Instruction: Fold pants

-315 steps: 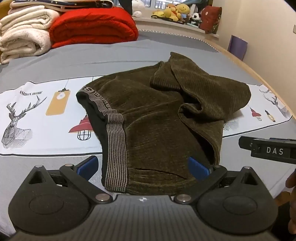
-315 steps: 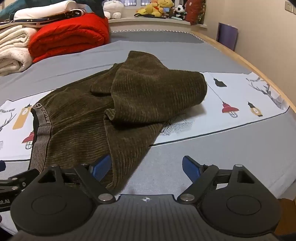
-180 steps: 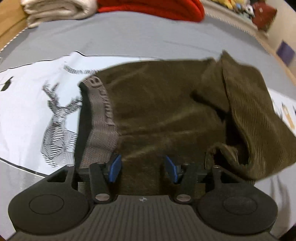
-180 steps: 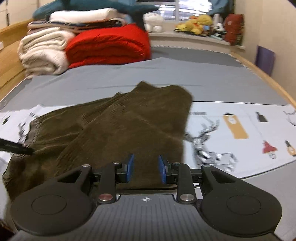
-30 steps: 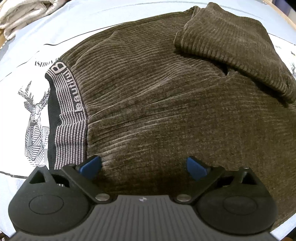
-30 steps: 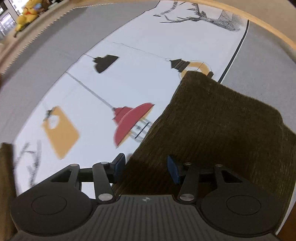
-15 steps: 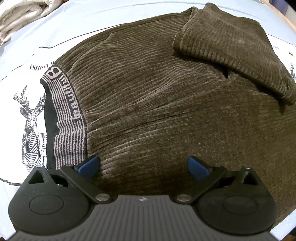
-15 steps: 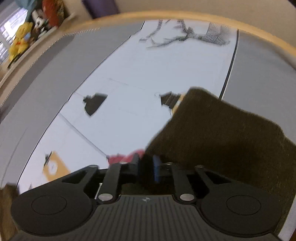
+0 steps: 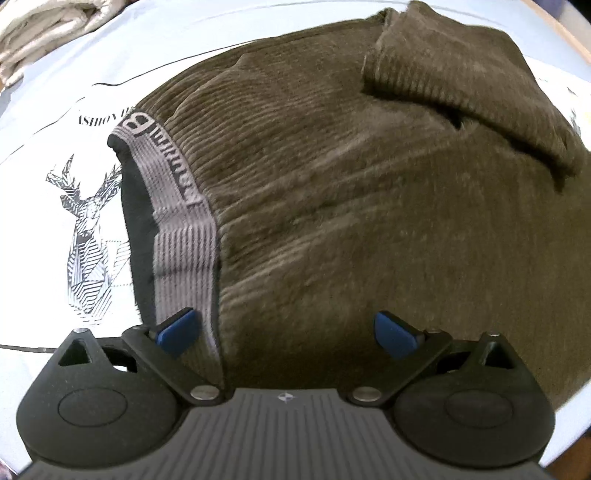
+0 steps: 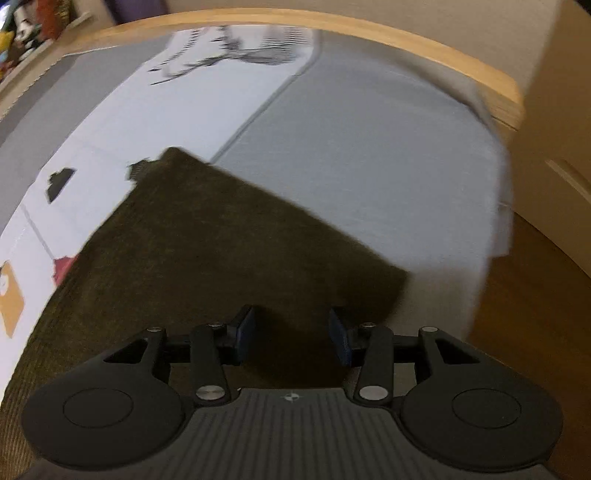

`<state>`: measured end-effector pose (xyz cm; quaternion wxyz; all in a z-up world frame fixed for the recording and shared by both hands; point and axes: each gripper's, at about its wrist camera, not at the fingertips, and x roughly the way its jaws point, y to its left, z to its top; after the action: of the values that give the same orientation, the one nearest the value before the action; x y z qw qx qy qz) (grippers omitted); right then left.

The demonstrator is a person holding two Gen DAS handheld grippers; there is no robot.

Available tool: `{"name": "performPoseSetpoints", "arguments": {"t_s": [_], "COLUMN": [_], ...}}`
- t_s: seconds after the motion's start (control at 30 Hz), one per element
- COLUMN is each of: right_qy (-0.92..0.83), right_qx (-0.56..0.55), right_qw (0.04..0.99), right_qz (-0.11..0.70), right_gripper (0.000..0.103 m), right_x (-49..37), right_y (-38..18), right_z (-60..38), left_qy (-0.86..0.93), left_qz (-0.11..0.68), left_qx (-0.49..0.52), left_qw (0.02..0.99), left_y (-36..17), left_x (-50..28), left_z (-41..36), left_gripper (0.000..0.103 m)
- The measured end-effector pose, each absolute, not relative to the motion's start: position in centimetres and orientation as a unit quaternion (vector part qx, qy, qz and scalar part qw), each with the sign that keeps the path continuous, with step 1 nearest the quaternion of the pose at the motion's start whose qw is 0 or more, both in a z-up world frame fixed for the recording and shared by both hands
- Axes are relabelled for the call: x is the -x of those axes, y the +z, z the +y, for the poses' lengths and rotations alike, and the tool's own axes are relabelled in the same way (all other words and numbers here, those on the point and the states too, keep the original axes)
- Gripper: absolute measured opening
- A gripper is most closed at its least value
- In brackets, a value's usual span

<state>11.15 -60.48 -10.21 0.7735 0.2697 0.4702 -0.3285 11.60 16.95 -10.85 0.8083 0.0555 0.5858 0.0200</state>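
Against the frame of a second ago, the right view has swung: the bed (image 10: 369, 155) now shows its grey sheet corner and the wooden rim (image 10: 332, 26), and the pant leg's end fills the lower left instead of the right. In the left view the pants (image 9: 351, 221) have slid rightward, so the striped waistband (image 9: 177, 229) now runs down to the left blue pad, where before it lay clear to the pad's left.

Counted: one bed; one pair of dark olive corduroy pants, spread flat on the bed's white printed panel and partly on the grey sheet; one folded-over leg (image 9: 461, 74) lying on top at the far right of the left view; one waistband; one deer print (image 9: 85, 236) beside the waistband; one stack of pale folded bedding (image 9: 40, 33) at the far left corner; two grippers.

The left gripper (image 9: 286, 332) has its fingers (image 9: 177, 330) wide apart over the cloth near the waistband, clamping nothing. The right gripper (image 10: 291, 334) is over the leg's end (image 10: 221, 251); its fingers (image 10: 243, 332) stand partly apart and are opening, with dark cloth seen between them, the pads not pressing on it. That view is blurred.
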Motion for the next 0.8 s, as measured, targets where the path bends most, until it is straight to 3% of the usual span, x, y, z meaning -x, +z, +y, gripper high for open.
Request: {"name": "performPoseSetpoints", "arguments": {"t_s": [0.07, 0.13, 0.2, 0.27, 0.43, 0.53, 0.6, 0.63, 0.7, 0.8], "right_qy": [-0.329, -0.331, -0.319, -0.293, -0.181, -0.101, -0.069, -0.062, -0.060, -0.056], "right_qx": [-0.298, -0.314, -0.311, -0.305, -0.246, -0.189, -0.153, -0.139, -0.143, -0.158], "right_qw": [0.770, 0.776, 0.801, 0.833, 0.906, 0.937, 0.948, 0.946, 0.936, 0.933], "right_qz": [0.458, 0.436, 0.400, 0.357, 0.293, 0.277, 0.271, 0.285, 0.317, 0.318], "right_gripper": [0.046, 0.046, 0.046, 0.046, 0.051, 0.054, 0.054, 0.054, 0.053, 0.053], "right_x": [-9.9, -8.9, -8.6, -7.9, -6.4, -5.7, -5.4, -5.6, -6.8, -8.0], "right_y": [-9.2, -7.5, -4.8, -1.7, 4.0, 4.8, 3.7, 2.9, 2.2, 1.9], "right_z": [-60.7, -60.1, -58.4, -55.9, -47.2, -41.9, -39.1, -38.0, -36.8, -35.9], "left_qy": [0.004, 0.000, 0.007, 0.016, 0.009, 0.014, 0.042, 0.050, 0.053, 0.050], "left_qz": [0.584, 0.581, 0.575, 0.551, 0.502, 0.503, 0.556, 0.559, 0.558, 0.574], "left_qx": [-0.050, -0.050, -0.012, 0.035, 0.076, 0.117, 0.138, 0.134, 0.129, 0.135], "left_qw": [0.810, 0.812, 0.818, 0.834, 0.861, 0.856, 0.819, 0.816, 0.818, 0.806], "left_y": [-10.5, -9.8, -8.1, -5.6, -2.4, -5.0, -7.7, -8.2, -8.5, -9.3], "left_x": [-10.9, -10.3, -9.7, -8.6, -5.9, -4.9, -5.3, -5.5, -5.9, -6.5], "left_z": [17.7, 18.6, 20.6, 22.7, 25.9, 27.3, 27.8, 27.9, 27.9, 27.7], "left_gripper": [0.094, 0.078, 0.039, 0.025, 0.026, 0.032, 0.032, 0.035, 0.058, 0.062]}}
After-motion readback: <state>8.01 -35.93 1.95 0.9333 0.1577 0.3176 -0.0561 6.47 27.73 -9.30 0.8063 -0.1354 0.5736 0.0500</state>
